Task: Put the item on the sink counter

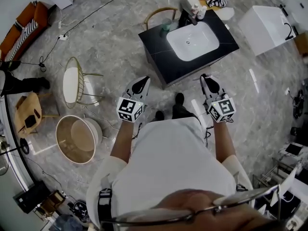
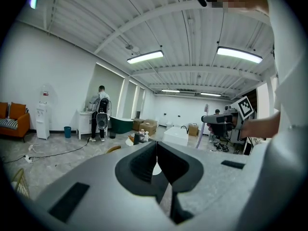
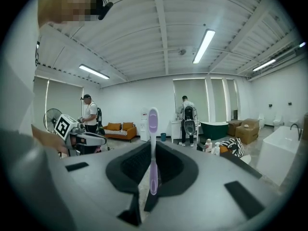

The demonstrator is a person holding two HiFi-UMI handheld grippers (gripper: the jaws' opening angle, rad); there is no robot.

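Right claw [image 1: 205,77]: jaws narrow, closed on the lower handle of a toothbrush [image 3: 153,143]. The brush's long axis is upright, across the line of the jaws, with the head on top; white and lilac.

Left claw [image 2: 156,153]: jaws together, nothing seen between them.

In the head view the desk [image 1: 156,49], black-topped with a white basin [image 1: 192,41] set into it, sits at upper centre, above both claws. The right claw's tip shows just below the desk's lower right edge. The left claw's tip shows just left of its lowest corner. The loaded right claw is judged the nearer to bare black top along that edge. No contact with the desk is seen. The brush would probably need tipping from upright to be laid flat.

Bottles [image 1: 191,1] are noted at the desk's far end.

Floor [image 1: 110,37]: grey marbled tile. 1 wire chair [image 1: 72,83] and 1 round tub [image 1: 77,138] at left, 1 white bathtub [image 1: 264,28] at upper right.
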